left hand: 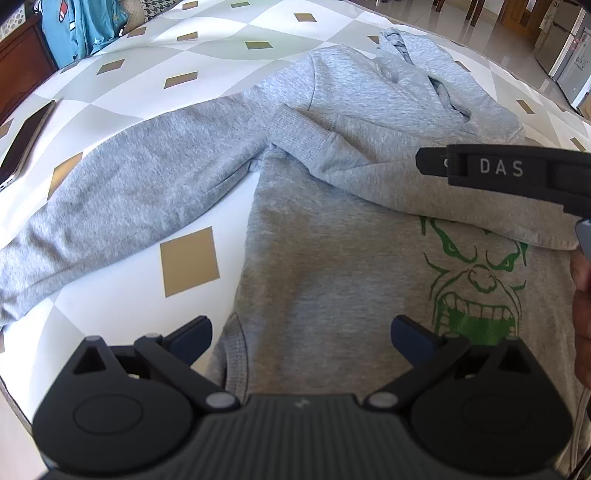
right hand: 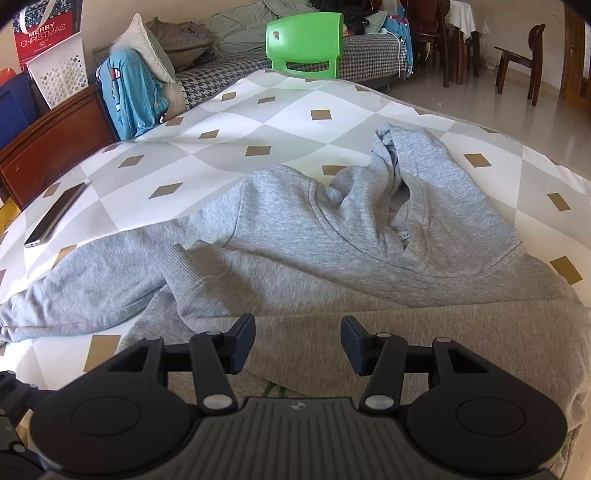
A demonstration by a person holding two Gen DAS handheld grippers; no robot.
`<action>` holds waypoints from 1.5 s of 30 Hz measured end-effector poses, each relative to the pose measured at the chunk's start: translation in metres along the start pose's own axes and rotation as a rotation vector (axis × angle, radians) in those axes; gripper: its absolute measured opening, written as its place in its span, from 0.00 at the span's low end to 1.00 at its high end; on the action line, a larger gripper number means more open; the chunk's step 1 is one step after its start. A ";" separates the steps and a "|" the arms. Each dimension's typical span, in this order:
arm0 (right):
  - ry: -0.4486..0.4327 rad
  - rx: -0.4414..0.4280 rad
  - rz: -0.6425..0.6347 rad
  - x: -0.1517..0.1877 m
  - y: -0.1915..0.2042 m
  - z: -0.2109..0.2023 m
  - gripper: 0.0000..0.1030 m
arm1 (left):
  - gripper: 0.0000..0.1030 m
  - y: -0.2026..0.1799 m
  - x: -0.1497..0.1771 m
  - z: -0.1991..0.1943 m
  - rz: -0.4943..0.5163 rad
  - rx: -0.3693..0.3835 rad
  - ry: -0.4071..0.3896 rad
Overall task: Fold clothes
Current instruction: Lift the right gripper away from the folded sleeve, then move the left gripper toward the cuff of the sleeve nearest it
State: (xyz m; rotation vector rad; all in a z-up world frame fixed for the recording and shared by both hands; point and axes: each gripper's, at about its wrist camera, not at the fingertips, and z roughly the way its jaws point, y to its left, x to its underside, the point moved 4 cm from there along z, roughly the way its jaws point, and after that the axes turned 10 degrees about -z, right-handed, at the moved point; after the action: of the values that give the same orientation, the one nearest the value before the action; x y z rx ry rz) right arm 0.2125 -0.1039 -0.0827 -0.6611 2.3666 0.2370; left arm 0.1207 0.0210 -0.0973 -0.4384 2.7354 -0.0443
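Note:
A grey hoodie (left hand: 332, 258) with a green face print (left hand: 476, 280) lies front up on the diamond-patterned cover (left hand: 192, 33). One sleeve (left hand: 110, 192) stretches out to the left. The other sleeve is folded across the chest, its ribbed cuff (left hand: 295, 133) near the armpit. The hood (right hand: 443, 206) lies at the far end. My left gripper (left hand: 301, 332) is open, hovering over the hoodie's lower left edge with nothing between its pads. My right gripper (right hand: 297, 332) is open just above the folded sleeve (right hand: 332, 295); one of its fingers (left hand: 498, 171) reaches in from the right.
A phone (right hand: 55, 218) lies on the cover at far left. A wooden headboard (right hand: 48, 147), a blue garment (right hand: 133, 99) and a green chair (right hand: 304, 40) stand beyond the far edge. A person's hand (left hand: 581, 295) shows at the right edge.

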 end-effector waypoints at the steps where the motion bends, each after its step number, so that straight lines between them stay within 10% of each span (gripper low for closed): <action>1: 0.023 0.012 0.001 0.003 -0.001 0.006 0.49 | 1.00 0.000 0.000 0.001 -0.001 0.000 0.003; 10: 0.064 0.129 -0.076 0.015 0.005 0.025 0.62 | 1.00 0.009 -0.001 0.008 -0.045 -0.015 0.033; 45: 0.302 0.109 -0.125 0.074 0.032 -0.043 0.62 | 1.00 0.133 -0.026 -0.029 -0.361 -0.069 -0.090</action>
State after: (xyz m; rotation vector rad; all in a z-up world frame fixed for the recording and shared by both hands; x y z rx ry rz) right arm 0.1241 -0.1196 -0.0977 -0.8374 2.5884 -0.0504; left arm 0.0933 0.1547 -0.0729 -0.9249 2.5421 -0.0226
